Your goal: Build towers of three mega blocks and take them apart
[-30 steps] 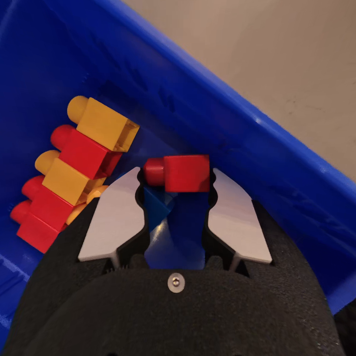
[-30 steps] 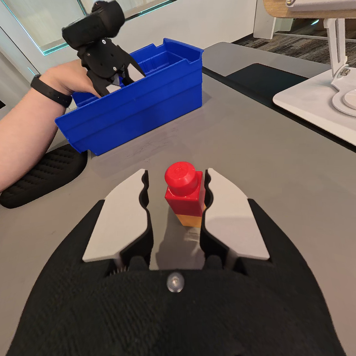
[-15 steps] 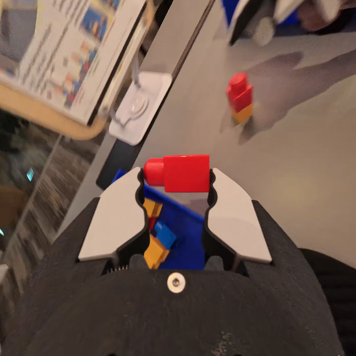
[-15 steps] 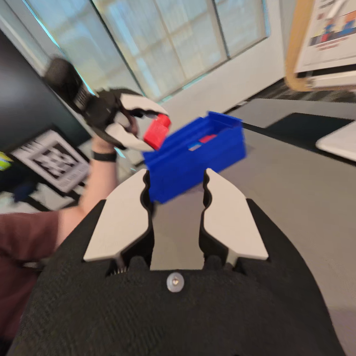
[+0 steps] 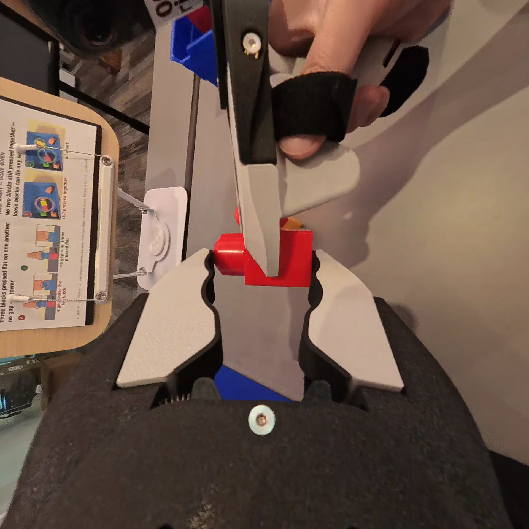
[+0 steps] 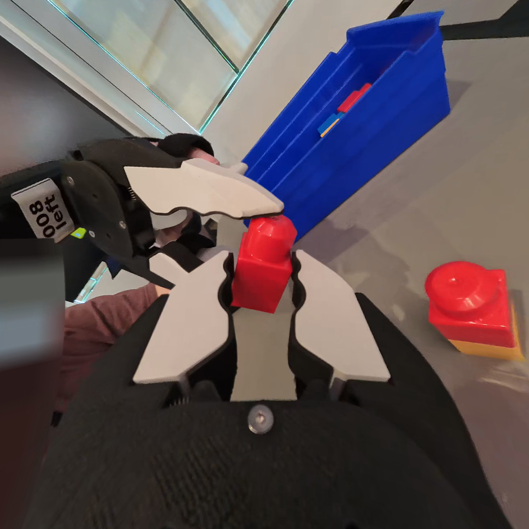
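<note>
A red block (image 5: 277, 260) hangs in the air above the grey table, gripped by both grippers. My left gripper (image 5: 262, 266) is shut on it lengthwise, one pad on the stud and one on the base. My right gripper (image 6: 262, 274) is shut on the sides of the same red block (image 6: 263, 274), and one of its fingers (image 5: 257, 217) crosses the block in the left wrist view. A finger (image 6: 206, 191) of the left gripper lies on the stud in the right wrist view. A red-on-yellow two-block tower (image 6: 472, 312) stands on the table to the right.
A blue bin (image 6: 343, 160) with several blocks stands behind on the table; it also shows in the left wrist view (image 5: 197, 54). A wooden board with an instruction sheet (image 5: 57, 229) on a white stand (image 5: 160, 234) is off to one side. A hand (image 5: 329, 43) holds the right gripper. My two grippers' fingertips are within a few centimetres of each other.
My left gripper lifted the red block out of the bin and carried it over the table. My right gripper left the two-block tower, swung to the block and closed on it.
</note>
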